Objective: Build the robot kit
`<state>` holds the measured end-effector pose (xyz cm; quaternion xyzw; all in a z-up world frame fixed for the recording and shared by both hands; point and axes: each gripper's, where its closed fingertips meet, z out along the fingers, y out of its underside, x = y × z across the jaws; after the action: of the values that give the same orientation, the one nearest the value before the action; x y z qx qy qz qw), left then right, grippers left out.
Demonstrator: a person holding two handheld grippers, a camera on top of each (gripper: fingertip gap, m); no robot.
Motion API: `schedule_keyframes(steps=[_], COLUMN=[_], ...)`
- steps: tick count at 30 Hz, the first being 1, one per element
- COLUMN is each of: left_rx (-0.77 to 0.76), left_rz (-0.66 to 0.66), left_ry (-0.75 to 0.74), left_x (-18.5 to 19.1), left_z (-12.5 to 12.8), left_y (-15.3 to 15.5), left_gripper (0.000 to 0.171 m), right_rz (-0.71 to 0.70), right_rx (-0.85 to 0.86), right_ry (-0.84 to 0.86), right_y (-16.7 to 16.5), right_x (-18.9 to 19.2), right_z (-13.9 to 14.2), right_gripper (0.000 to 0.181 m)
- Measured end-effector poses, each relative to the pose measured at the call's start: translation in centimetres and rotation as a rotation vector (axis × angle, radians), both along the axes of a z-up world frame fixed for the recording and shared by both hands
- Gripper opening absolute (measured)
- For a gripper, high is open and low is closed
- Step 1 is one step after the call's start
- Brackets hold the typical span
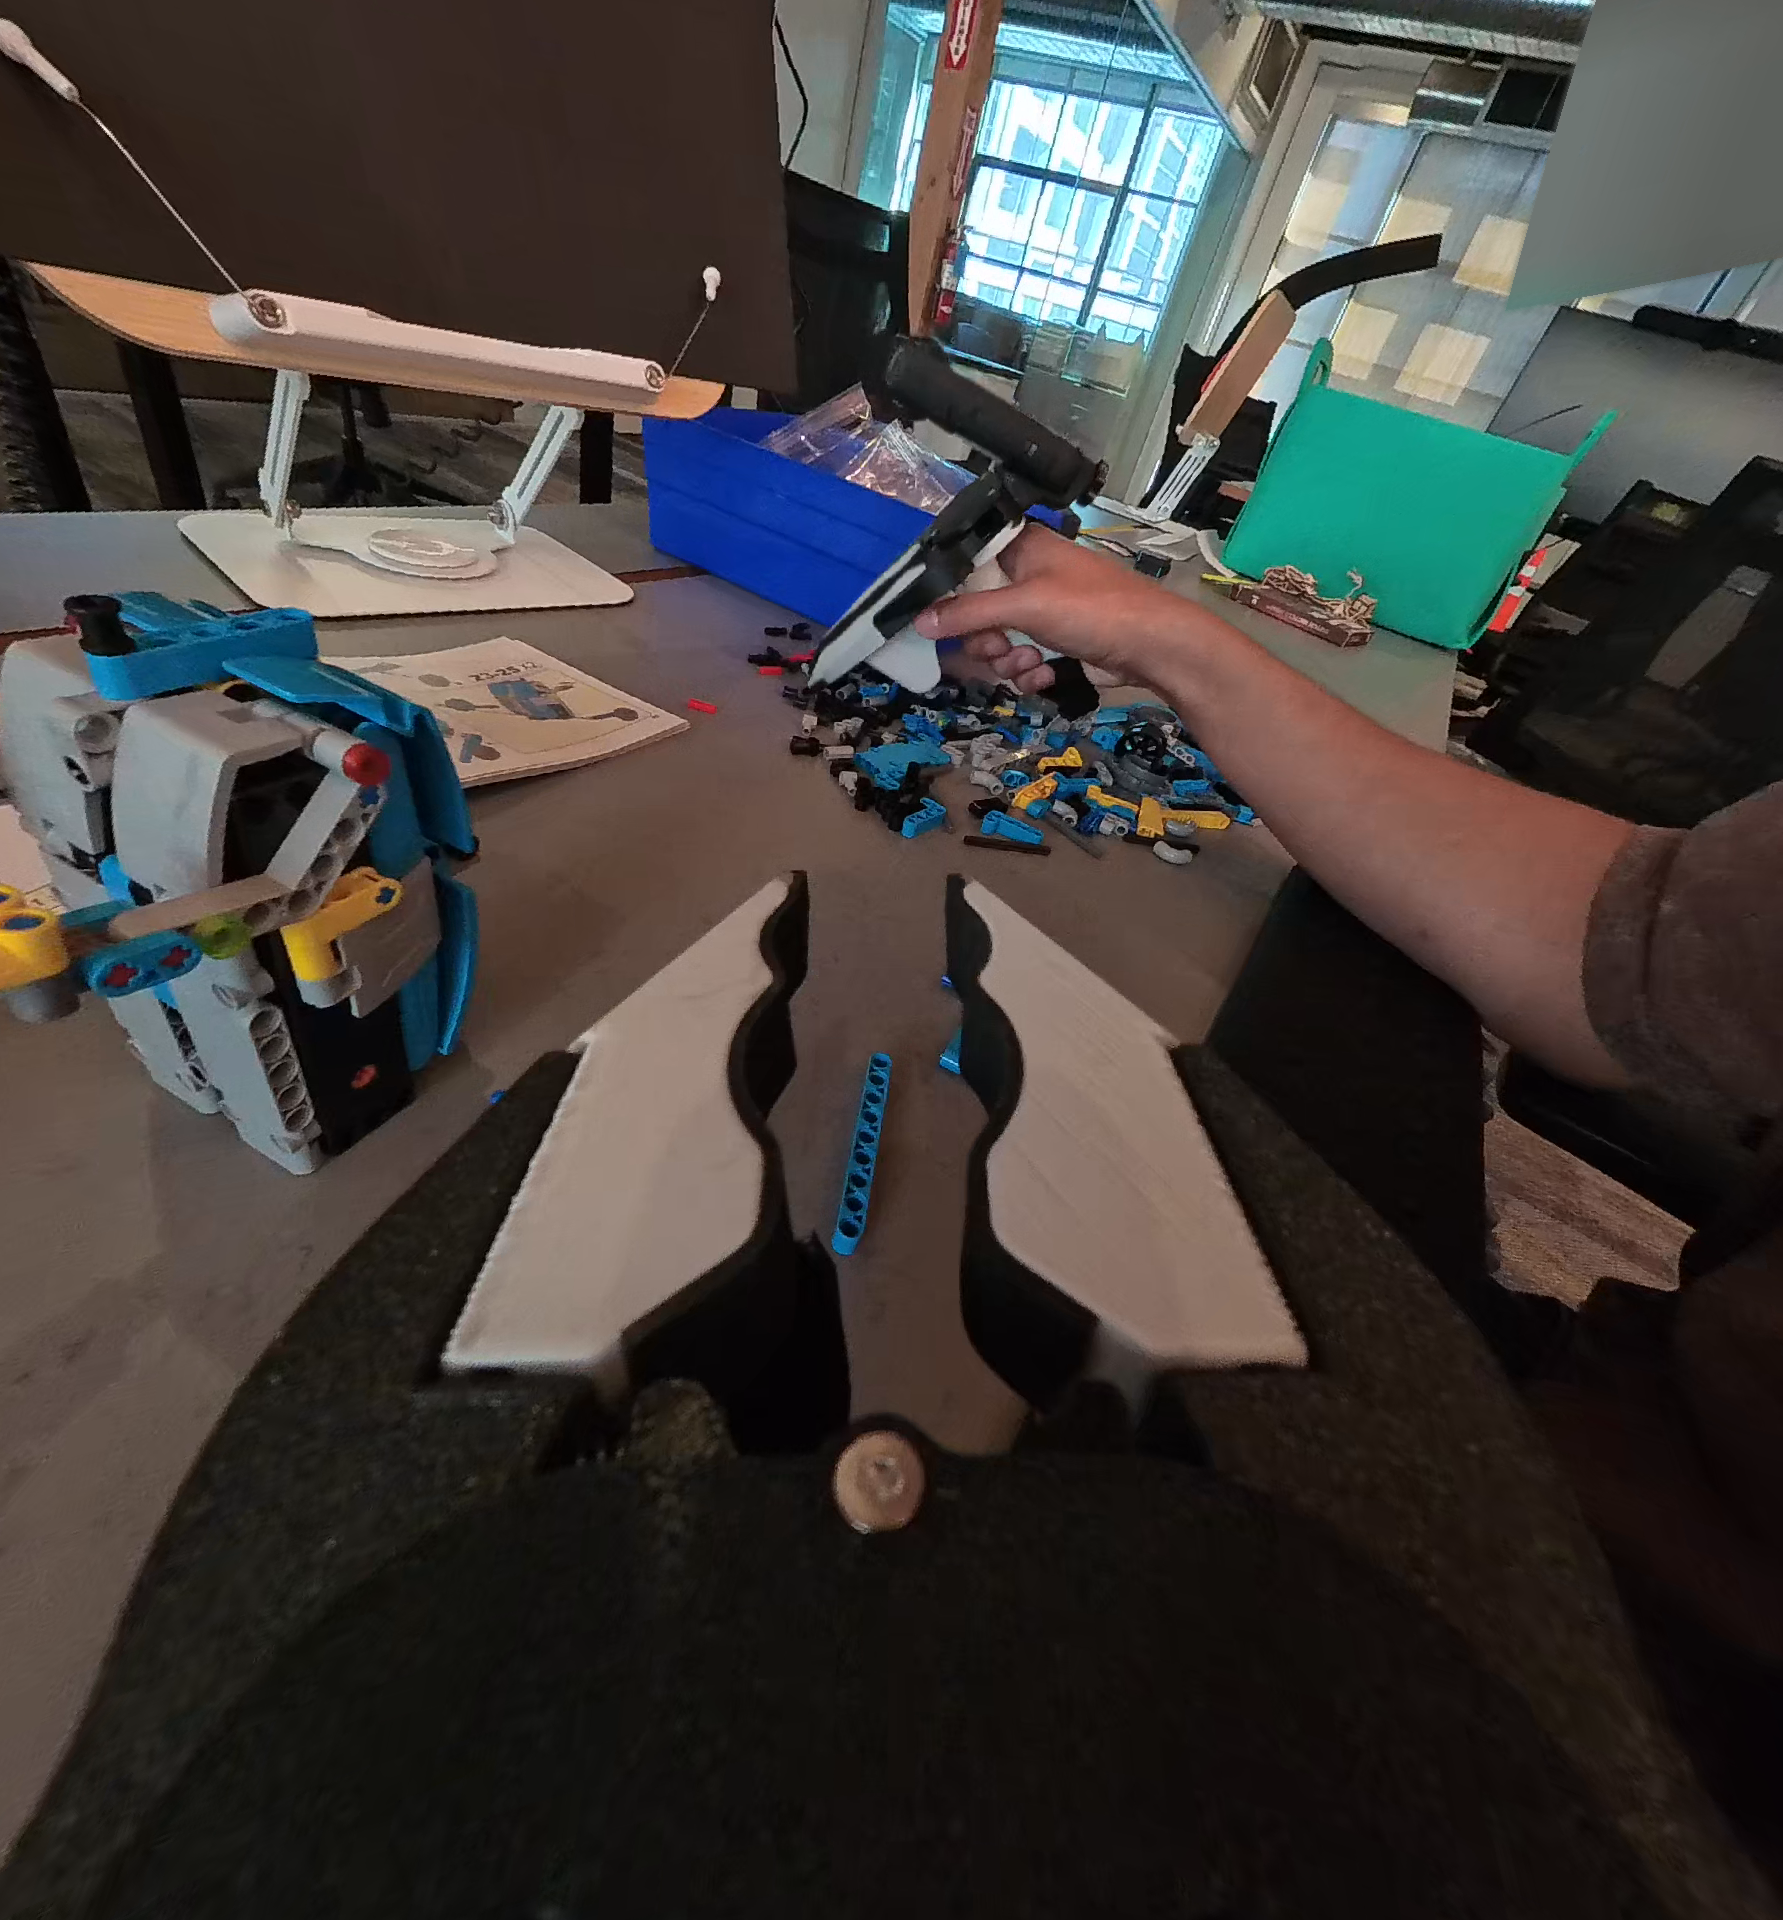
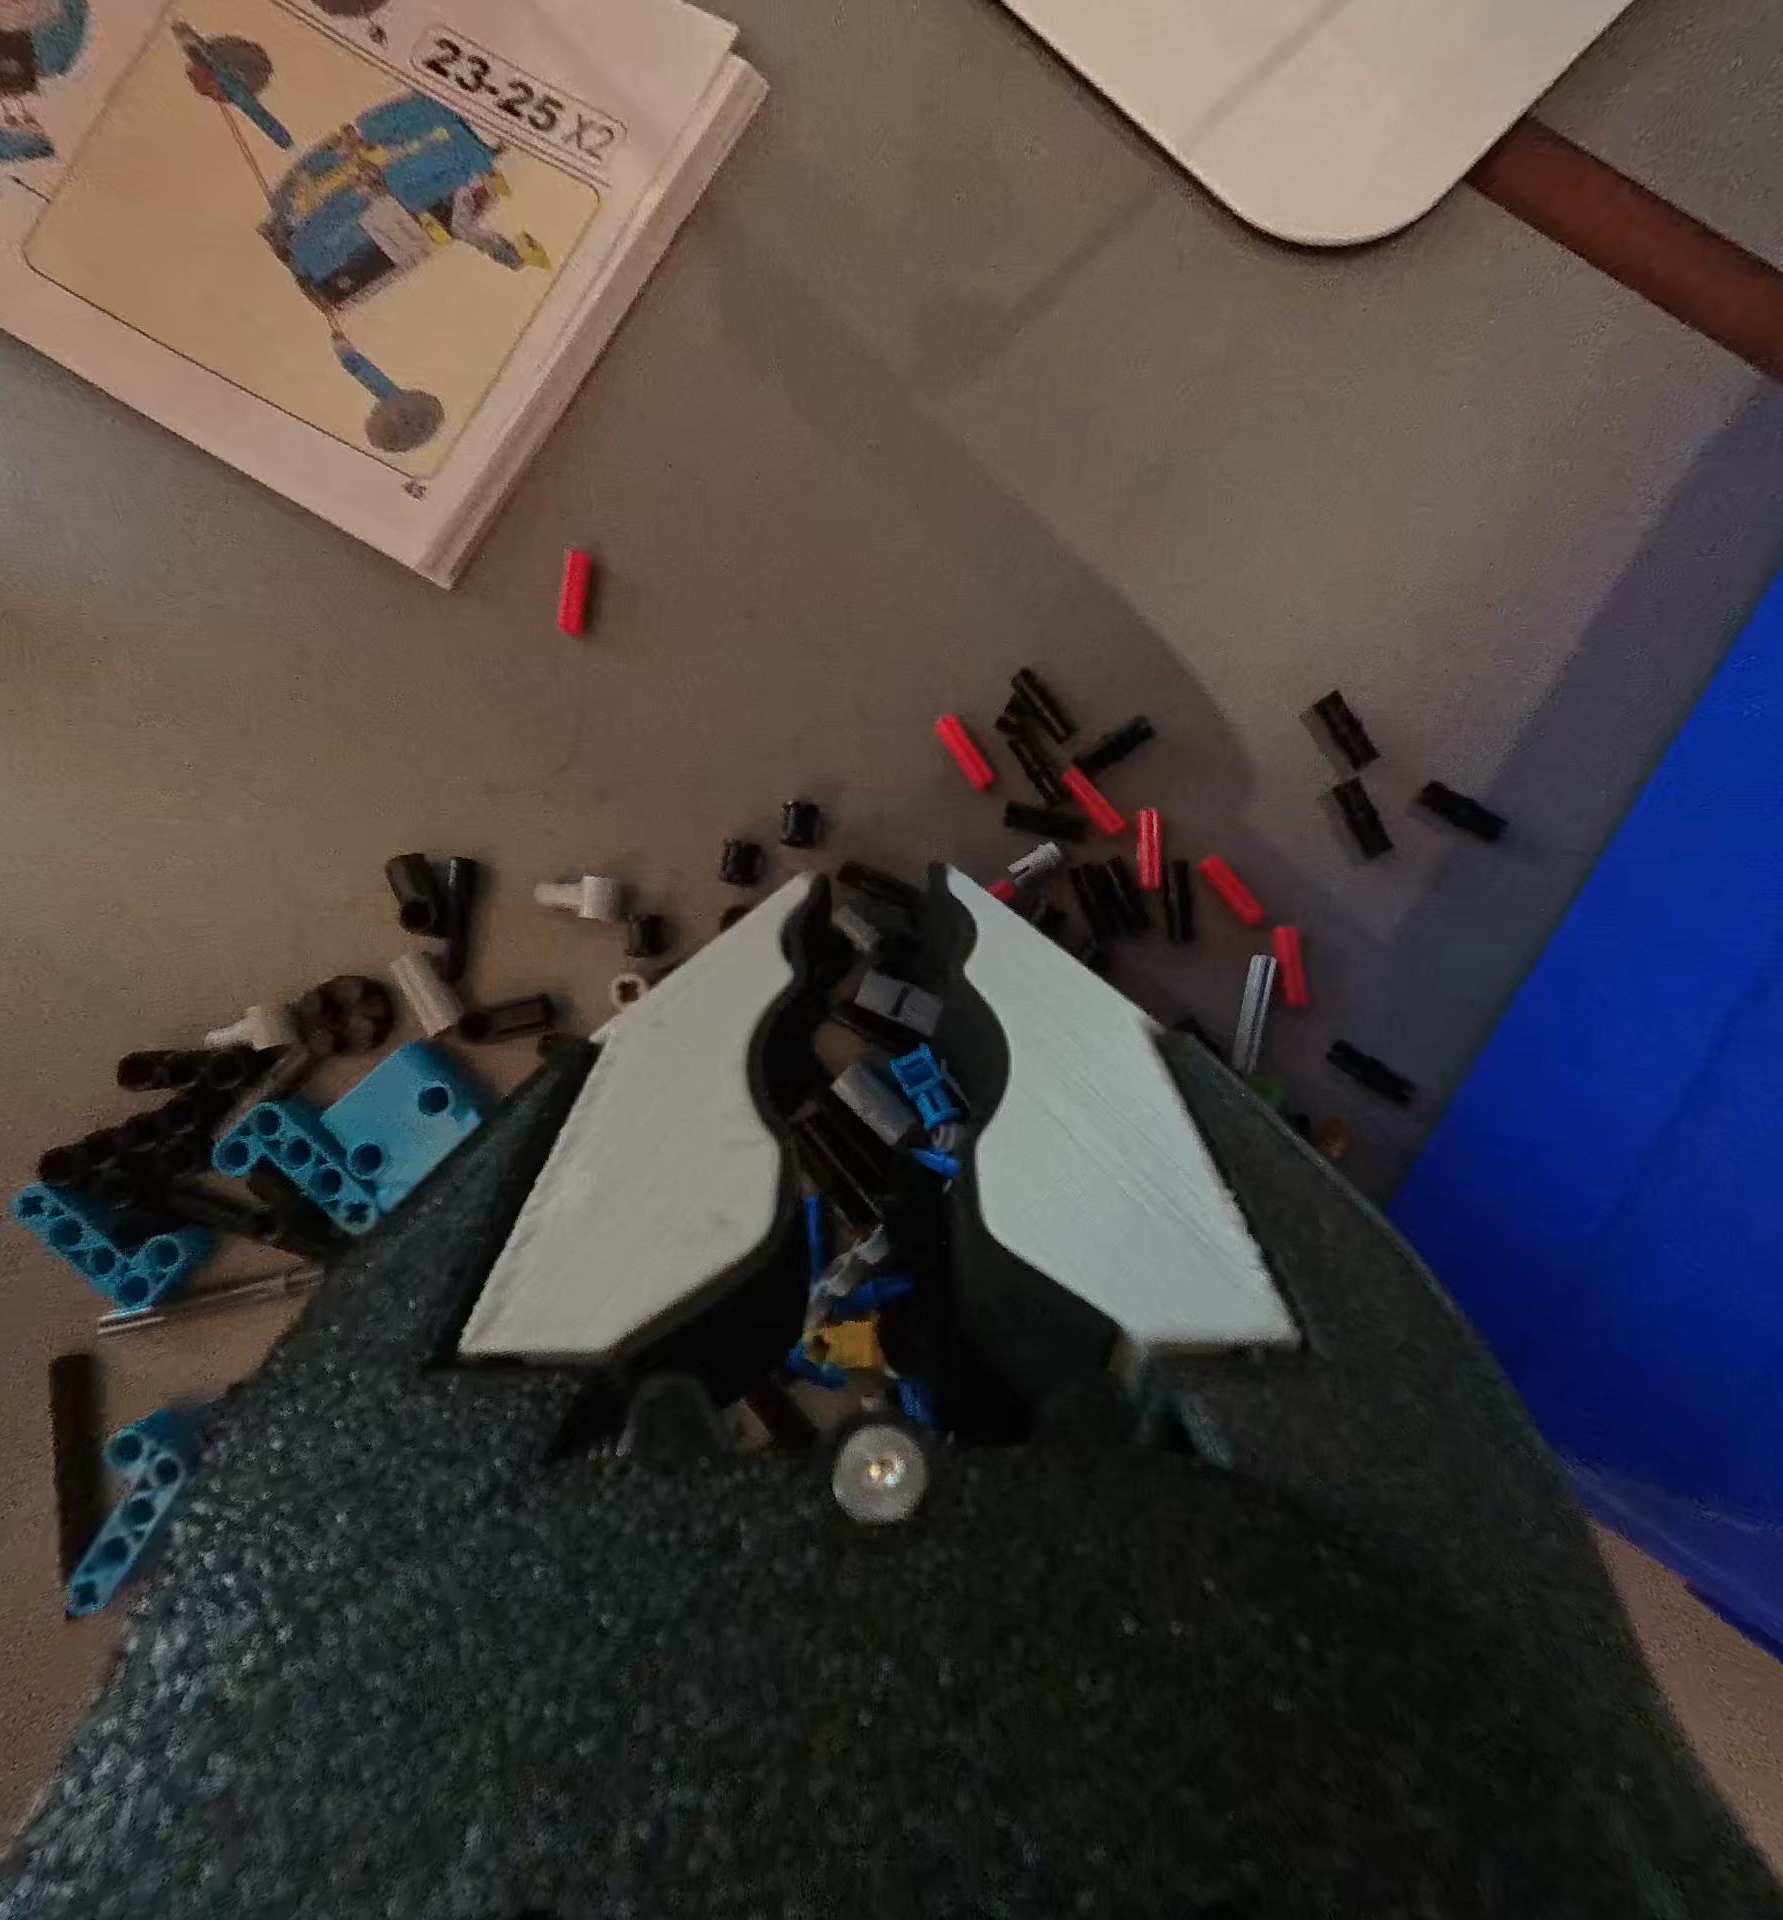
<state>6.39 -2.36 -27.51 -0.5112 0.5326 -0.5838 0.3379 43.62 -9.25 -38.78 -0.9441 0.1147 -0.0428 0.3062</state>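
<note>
The left gripper (image 1: pixel 876 883) hangs low over the desk (image 1: pixel 575 1039) with its jaws parted and empty; a long blue holed beam (image 1: pixel 863 1153) lies on the desk between them, untouched. Just left stands a half-built grey, blue and yellow brick model (image 1: pixel 243 883). The right gripper (image 2: pixel 871 883), jaws narrowly apart and holding nothing that I can make out, noses into the far edge of a pile of loose pieces (image 2: pixel 970 935), among black and red pins.

A sideways swing of the left gripper could topple the model. The right gripper could scatter pins toward the blue bin (image 2: pixel 1645 1143) or the instruction booklet (image 2: pixel 347 260). Bare desk lies between booklet and pile.
</note>
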Motion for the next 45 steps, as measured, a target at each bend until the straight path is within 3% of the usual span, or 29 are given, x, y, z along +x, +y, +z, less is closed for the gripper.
schedule_keyframes(steps=[14,17,20,24,30,34,38,41,43,45], left_rx=[0.018,0.019,0.017,0.009,-0.002,-0.004,-0.006,-0.005,-0.003,-0.003], left_rz=[-0.001,0.000,0.000,0.000,0.003,0.003,0.004,0.004,0.003,0.003], left_ry=[0.005,0.005,0.007,0.010,0.014,0.018,0.016,0.015,0.016,0.016], left_x=[0.0,0.0,0.0,0.0,0.1,0.1,0.1,0.1,0.1,0.1], left_z=[-0.1,-0.1,-0.2,-0.2,-0.2,-0.3,-0.3,-0.2,-0.3,-0.3], left_y=[-0.2,-0.2,-0.1,-0.1,0.1,0.1,0.2,0.2,0.1,0.1], left_gripper=[0.026,0.026,0.026,0.026,0.026,0.026,0.026,0.026,0.026,0.026], right_rz=[0.037,0.041,0.064,0.255,0.503,0.695,0.876,0.921,0.919,0.895], right_rx=[0.008,0.057,0.187,0.347,0.342,0.217,0.058,-0.055,-0.028,0.002], right_ry=[0.017,0.012,0.033,0.244,0.411,0.424,0.311,0.143,0.140,0.190], right_y=[0.4,0.6,1.4,3.4,5.2,6.1,6.6,6.6,6.8,6.7], right_x=[-0.5,-0.7,-1.5,-6.9,-14.2,-20.0,-25.1,-25.5,-25.5,-25.2], right_z=[-0.4,0.8,3.7,6.9,7.3,4.9,1.7,-0.6,-0.3,0.2], right_gripper=[0.004,0.004,0.004,0.004,0.005,0.004,0.005,0.007,0.006,0.021])
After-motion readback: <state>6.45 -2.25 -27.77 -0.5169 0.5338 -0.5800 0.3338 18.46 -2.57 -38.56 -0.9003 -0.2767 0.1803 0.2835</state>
